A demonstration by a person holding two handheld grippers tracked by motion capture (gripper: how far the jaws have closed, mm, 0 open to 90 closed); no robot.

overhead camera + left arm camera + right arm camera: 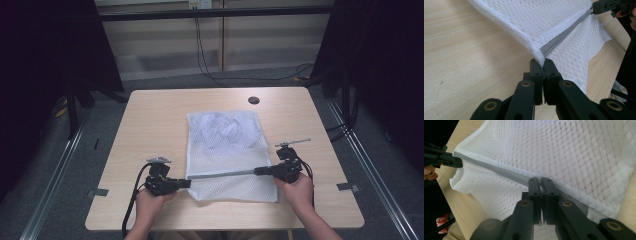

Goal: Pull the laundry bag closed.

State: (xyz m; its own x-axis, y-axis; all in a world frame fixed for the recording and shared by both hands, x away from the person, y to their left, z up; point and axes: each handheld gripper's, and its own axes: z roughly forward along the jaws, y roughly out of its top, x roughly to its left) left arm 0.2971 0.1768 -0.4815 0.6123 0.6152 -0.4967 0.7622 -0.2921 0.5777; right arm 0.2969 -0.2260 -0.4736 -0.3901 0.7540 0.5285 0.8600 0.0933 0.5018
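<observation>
The left tool pinched the white mesh zippered bag's corner, jaws closed. The right tool was clamped on its grey zipper. The bag lay on the light wooden tabletop.

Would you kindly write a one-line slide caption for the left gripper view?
Left gripper shut on the corner of a white mesh bag, its grey zipper stretched toward the right gripper.
</observation>
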